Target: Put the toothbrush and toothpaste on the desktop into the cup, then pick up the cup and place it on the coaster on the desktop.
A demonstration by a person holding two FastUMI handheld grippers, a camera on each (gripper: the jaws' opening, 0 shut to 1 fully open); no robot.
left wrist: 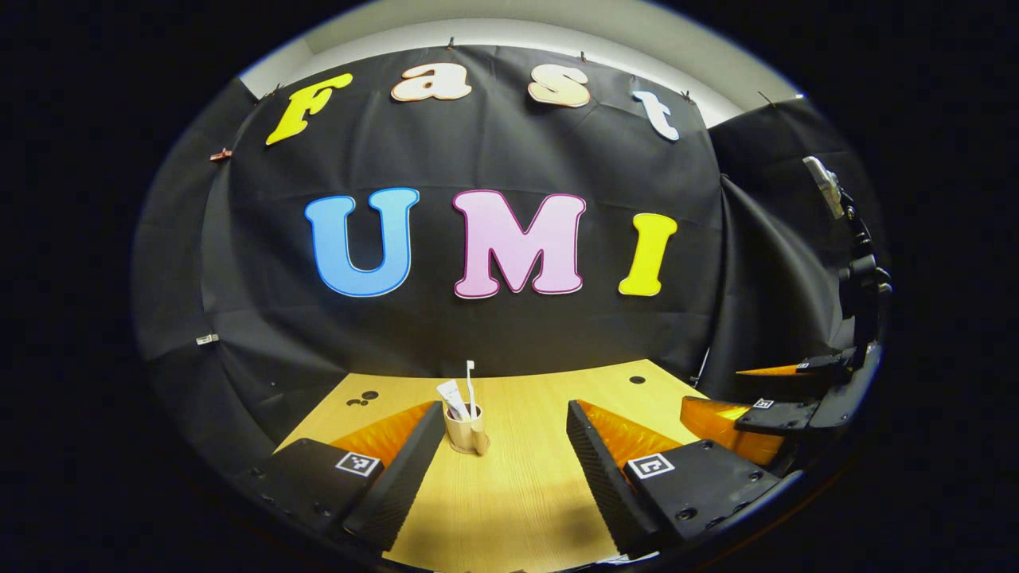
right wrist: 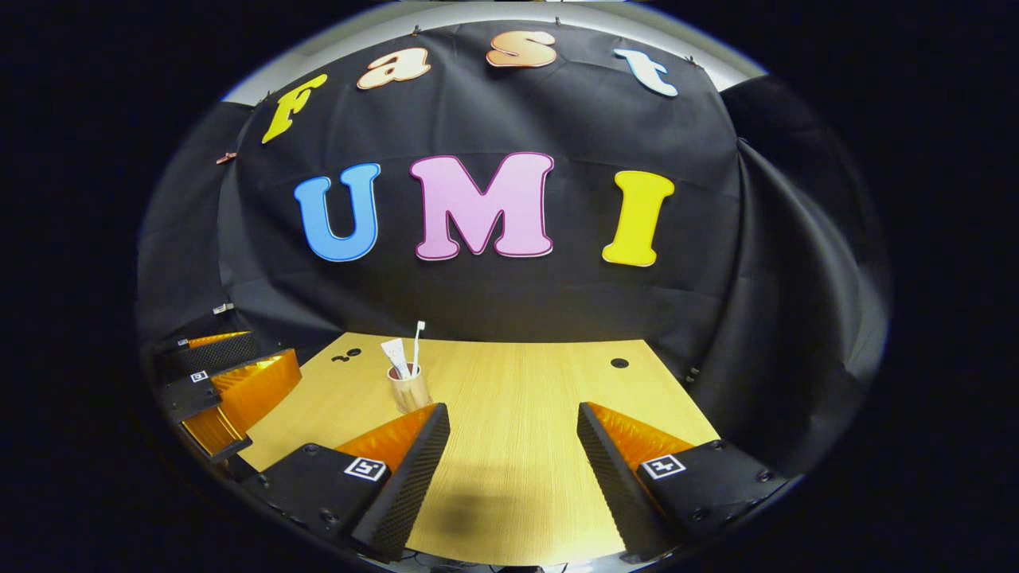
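**Cup loaded, both grippers held back and spread**

Black cloth hangs behind and around the booth, with a strip of pale wall above it. Below lies the wooden desktop (left wrist: pixel 525 477), light in grain, its near edge cut off by the bottom of both views and its left and right corners lost under the cloth folds.

Next in size are the two tools. In the left gripper view the left gripper (left wrist: pixel 505 469) shows its two fingers spread wide apart at the bottom, bare tabletop between them, nothing pinched. Off at the right edge of that view the right gripper (left wrist: pixel 764 398) appears sideways, partly cut off; the hand holding it cannot be made out. In the right gripper view the right gripper (right wrist: pixel 513 461) likewise has its fingers spread wide over bare wood, holding nothing, and the left gripper (right wrist: pixel 227 382) sits at the far left edge, half hidden in the dark.

Smaller still, the cup (left wrist: pixel 464 432) stands upright on the desktop toward the back left, well apart from both sets of fingers. Its base is partly hidden behind a finger in the right gripper view (right wrist: pixel 407 388). Whether a coaster lies under it is too small to tell.

Inside the cup stand the toothpaste (left wrist: pixel 452 398) and the thin toothbrush (left wrist: pixel 470 386), head up.

Small dark round marks (left wrist: pixel 637 380) dot the table's far part.
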